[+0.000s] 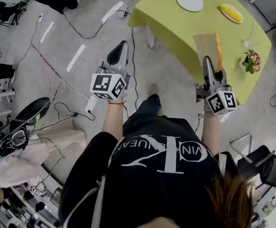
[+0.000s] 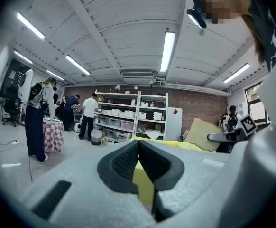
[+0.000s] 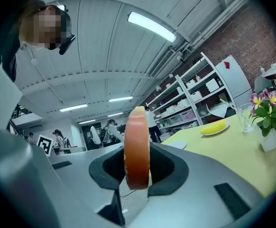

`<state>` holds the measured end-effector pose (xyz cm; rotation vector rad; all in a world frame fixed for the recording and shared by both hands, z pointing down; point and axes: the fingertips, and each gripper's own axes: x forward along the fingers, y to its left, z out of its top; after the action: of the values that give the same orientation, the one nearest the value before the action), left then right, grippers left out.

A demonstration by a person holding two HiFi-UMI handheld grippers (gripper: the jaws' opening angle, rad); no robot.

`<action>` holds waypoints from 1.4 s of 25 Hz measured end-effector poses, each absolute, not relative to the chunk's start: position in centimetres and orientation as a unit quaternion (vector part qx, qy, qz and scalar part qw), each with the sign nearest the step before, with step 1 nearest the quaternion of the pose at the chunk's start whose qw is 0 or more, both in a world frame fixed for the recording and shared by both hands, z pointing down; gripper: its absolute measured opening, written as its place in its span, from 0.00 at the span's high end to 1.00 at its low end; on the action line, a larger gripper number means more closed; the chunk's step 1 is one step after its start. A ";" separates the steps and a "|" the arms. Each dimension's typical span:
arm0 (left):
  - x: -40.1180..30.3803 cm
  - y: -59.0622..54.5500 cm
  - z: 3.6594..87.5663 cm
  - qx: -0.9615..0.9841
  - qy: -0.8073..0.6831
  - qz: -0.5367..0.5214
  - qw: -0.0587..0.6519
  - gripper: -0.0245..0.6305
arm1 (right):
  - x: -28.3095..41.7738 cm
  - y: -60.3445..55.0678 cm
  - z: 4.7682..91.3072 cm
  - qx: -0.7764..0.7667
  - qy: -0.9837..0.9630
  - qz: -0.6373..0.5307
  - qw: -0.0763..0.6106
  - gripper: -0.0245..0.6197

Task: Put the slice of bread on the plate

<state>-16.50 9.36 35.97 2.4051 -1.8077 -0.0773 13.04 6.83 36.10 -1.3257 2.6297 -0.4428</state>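
My right tongs grip the bread slice over the table.
Head view shows its tan face, right gripper view only orange crust; left tongs closed, empty.

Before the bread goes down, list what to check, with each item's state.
1. Slice of bread clamped in right hand-held gripper: ok.
2. White plate bare: ok.
3. Bread over the plate: not ok; it hangs at the near edge of the table.
4. Left hand-held gripper shut, empty, off the table: ok.
5. Flowers out of the path to the plate: ok, they stand to the right.
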 end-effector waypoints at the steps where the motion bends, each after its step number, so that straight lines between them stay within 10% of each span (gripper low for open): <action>1: -16.5 8.4 35.8 0.800 -0.596 -0.026 0.064 0.95 | 13.0 6.1 36.1 -0.446 0.879 -0.148 0.082 0.82; 35: -17.7 -10.1 37.5 0.832 -0.548 -0.032 0.081 0.95 | 10.0 -9.3 37.4 -0.468 0.864 -0.168 0.083 0.82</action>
<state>-17.71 -10.10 37.51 2.4861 -1.6395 -0.0970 10.04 -9.34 37.42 -1.3963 2.5794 -0.5012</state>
